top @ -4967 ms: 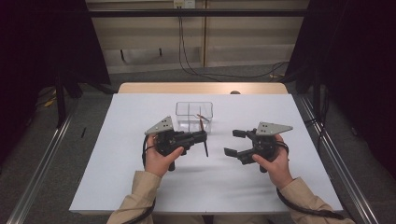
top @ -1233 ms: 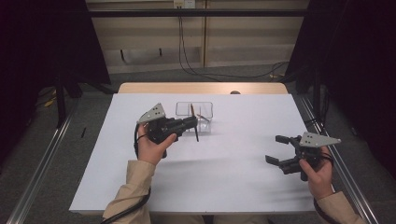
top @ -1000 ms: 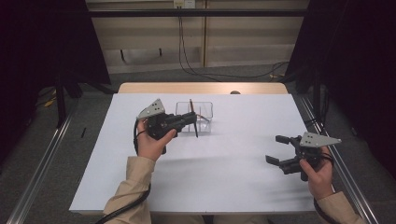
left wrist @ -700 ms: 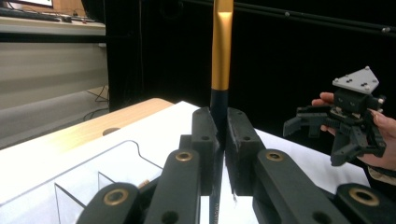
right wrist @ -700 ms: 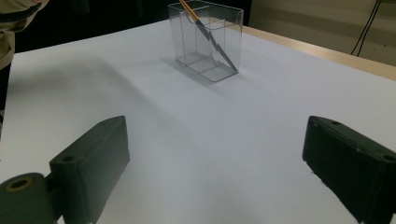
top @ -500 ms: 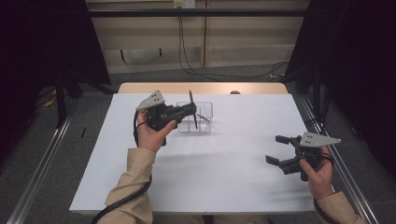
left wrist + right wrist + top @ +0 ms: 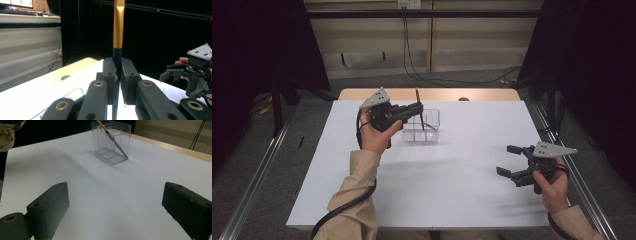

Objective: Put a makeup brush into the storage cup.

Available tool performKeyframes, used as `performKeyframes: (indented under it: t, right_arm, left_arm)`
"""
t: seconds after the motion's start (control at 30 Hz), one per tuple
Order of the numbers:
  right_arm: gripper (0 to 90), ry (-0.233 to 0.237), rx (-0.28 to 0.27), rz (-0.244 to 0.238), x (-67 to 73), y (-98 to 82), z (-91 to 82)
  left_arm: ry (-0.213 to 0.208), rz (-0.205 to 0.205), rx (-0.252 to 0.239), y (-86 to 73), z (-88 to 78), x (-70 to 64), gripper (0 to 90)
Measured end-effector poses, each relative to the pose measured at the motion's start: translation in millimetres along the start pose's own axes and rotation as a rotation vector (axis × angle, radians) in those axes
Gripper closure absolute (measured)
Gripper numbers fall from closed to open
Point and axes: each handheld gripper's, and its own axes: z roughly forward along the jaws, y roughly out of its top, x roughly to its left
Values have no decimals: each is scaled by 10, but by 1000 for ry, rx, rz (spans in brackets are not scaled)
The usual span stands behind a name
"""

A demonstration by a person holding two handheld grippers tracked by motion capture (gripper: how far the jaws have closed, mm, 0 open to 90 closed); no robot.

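My left gripper [image 7: 417, 108] [image 7: 119, 67] is shut on a pen [image 7: 418, 102] [image 7: 118, 30] with a dark barrel and a gold upper part, held nearly upright. It hangs at the near left side of a clear plastic box [image 7: 433, 118] [image 7: 117, 135] at the back middle of the table. Whether the pen's lower tip is inside the box I cannot tell. Another pen [image 7: 113, 141] leans inside the box. My right gripper [image 7: 507, 160] [image 7: 116, 193] [image 7: 172, 72] stands open at the right front of the table, nothing between its jaws.
A white sheet [image 7: 452, 175] covers the table, with a strip of bare wood [image 7: 482, 94] along the far edge. Metal rails [image 7: 252, 190] run along both sides. Cables hang on the wall behind.
The left gripper has risen and moved farther from the person, toward the box, with the pen still in it. The right gripper has stayed where it was.
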Motion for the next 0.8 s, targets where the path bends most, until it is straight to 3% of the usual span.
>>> performKeyframes:
  t: [0.8]
  right_arm:
    - [65,10,10,0,17,-13,28]
  left_arm:
    - [16,25,19,238,229,106,833]
